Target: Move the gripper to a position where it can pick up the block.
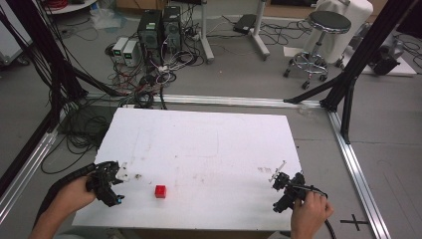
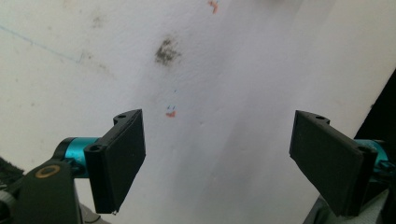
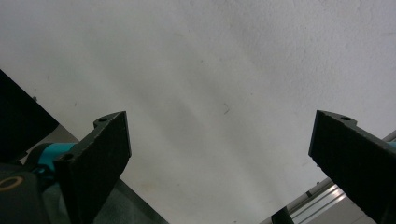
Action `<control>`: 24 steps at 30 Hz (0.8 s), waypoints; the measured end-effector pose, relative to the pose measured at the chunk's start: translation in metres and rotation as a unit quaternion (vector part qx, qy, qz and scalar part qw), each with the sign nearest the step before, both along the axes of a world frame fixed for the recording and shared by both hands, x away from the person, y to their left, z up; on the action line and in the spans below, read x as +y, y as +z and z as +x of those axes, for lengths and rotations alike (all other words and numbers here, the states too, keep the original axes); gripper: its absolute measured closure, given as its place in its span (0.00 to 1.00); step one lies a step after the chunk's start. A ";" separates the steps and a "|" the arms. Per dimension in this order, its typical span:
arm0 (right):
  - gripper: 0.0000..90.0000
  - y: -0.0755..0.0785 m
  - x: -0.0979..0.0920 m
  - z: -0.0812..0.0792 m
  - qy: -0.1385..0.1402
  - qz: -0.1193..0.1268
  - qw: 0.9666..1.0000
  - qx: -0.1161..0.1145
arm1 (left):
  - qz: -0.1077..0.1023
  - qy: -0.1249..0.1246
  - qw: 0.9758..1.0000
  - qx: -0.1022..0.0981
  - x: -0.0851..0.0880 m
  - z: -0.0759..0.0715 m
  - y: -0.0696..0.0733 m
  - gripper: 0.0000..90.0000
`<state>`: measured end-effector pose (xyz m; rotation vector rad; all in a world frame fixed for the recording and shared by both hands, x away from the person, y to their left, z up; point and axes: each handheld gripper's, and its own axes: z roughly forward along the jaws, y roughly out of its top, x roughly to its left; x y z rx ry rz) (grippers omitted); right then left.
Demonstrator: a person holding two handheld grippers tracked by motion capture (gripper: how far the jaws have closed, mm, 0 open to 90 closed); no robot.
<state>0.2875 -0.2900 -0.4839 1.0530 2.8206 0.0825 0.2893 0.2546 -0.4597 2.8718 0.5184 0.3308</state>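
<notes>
While you stand at the near edge, the white table [image 1: 209,144] spreads ahead w/ faint smudges and pen marks on its top. Your left gripper [image 1: 107,181] sits at the near-left corner over the board; in the left gripper view [image 2: 215,158] its jaws are spread wide w/ nothing btwn them, just stained white surface. Your right gripper [image 1: 286,191] sits at the near-right corner; in the right gripper view [image 3: 219,158] jaws are also wide apart, empty, over bare white. A small red cube [image 1: 160,191] rests on the table near the front edge, nearer your left gripper, apart from both.
</notes>
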 end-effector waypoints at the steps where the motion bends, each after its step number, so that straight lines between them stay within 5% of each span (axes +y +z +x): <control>1: 0.05 0.000 0.000 0.000 0.000 0.000 1.000 0.000 | 0.001 -0.004 1.000 0.002 -0.002 0.001 0.000 0.21; 13: 0.05 0.001 0.001 0.002 0.011 0.001 1.000 -0.001 | 0.003 -0.050 0.999 0.017 -0.022 0.010 0.004 0.21; 24: 0.05 0.000 0.002 0.001 0.010 0.004 1.000 -0.001 | 0.019 -0.096 0.995 0.025 -0.048 0.013 0.004 0.21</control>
